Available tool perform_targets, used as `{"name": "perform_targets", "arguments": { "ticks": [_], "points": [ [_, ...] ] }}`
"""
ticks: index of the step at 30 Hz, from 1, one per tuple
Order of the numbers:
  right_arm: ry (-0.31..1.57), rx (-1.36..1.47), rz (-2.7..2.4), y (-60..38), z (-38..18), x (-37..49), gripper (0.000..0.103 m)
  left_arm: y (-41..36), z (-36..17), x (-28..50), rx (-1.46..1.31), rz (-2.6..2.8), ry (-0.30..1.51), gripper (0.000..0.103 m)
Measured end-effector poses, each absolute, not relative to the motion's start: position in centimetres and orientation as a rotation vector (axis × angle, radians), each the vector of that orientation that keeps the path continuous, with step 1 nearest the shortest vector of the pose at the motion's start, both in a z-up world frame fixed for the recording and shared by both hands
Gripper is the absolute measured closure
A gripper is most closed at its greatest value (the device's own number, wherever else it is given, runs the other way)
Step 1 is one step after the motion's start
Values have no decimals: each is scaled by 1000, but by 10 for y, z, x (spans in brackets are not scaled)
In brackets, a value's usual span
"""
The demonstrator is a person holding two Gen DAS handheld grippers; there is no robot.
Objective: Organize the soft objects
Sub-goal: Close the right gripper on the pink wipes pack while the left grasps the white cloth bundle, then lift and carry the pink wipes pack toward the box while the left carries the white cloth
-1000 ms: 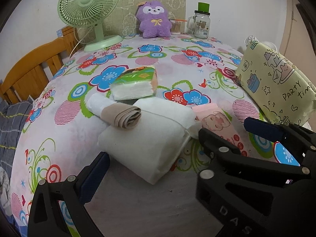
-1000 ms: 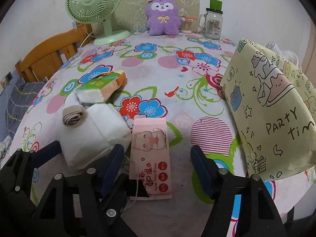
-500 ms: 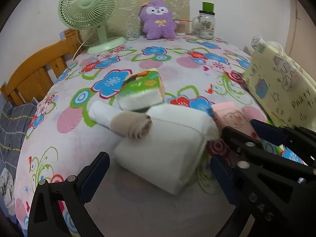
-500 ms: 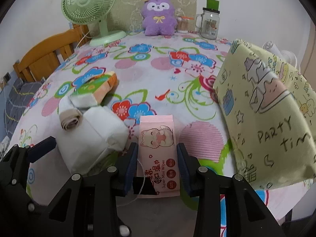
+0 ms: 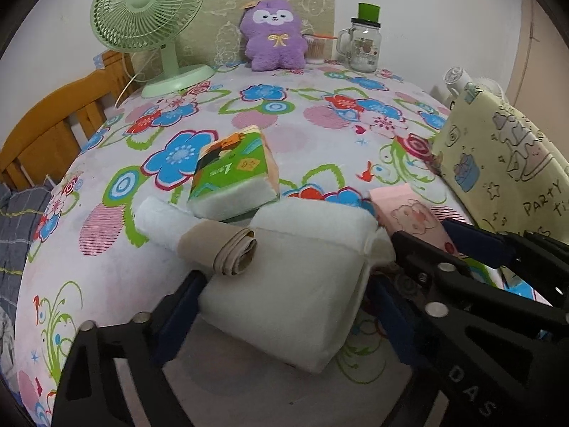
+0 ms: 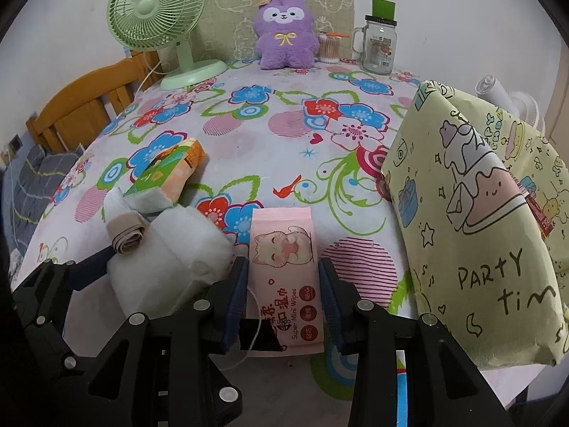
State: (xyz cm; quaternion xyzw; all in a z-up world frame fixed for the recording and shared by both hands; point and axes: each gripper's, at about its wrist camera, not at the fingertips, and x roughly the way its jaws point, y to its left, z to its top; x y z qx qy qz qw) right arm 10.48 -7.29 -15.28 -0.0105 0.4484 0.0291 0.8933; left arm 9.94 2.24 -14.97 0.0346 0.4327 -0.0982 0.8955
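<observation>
My left gripper [image 5: 281,306] is shut on a white padded pack [image 5: 288,281], its pads pressing both sides; the pack also shows in the right wrist view [image 6: 167,259]. A beige rolled cloth [image 5: 227,249] lies on its far left corner, against a white roll [image 5: 156,217]. A green tissue pack [image 5: 231,174] lies just behind. My right gripper [image 6: 284,295] is shut on a pink wet-wipes pack [image 6: 284,267], pads tight on both long edges. The left gripper's arm shows at the left in the right wrist view [image 6: 46,284].
A yellow "Party time" gift bag [image 6: 473,213] stands at the right. A green fan [image 5: 149,25], a purple plush [image 5: 274,35], a cotton-swab jar [image 6: 329,48] and a glass mug jar [image 5: 364,46] line the far edge. A wooden chair [image 5: 49,131] is at the left.
Both grippers have moved forward and closed: the left onto the white padded pack, the right onto the pink wipes pack.
</observation>
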Motion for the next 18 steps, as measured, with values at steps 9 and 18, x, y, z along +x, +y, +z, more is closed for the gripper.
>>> {"name": "perform_targets", "arguments": {
  "ticks": [9, 18],
  "points": [
    [919, -19, 60, -77, -149, 100, 60, 19, -145, 94, 60, -217, 896, 35],
    [895, -18, 70, -80, -139, 88, 60, 15, -134, 79, 60, -217, 871, 38]
  ]
}}
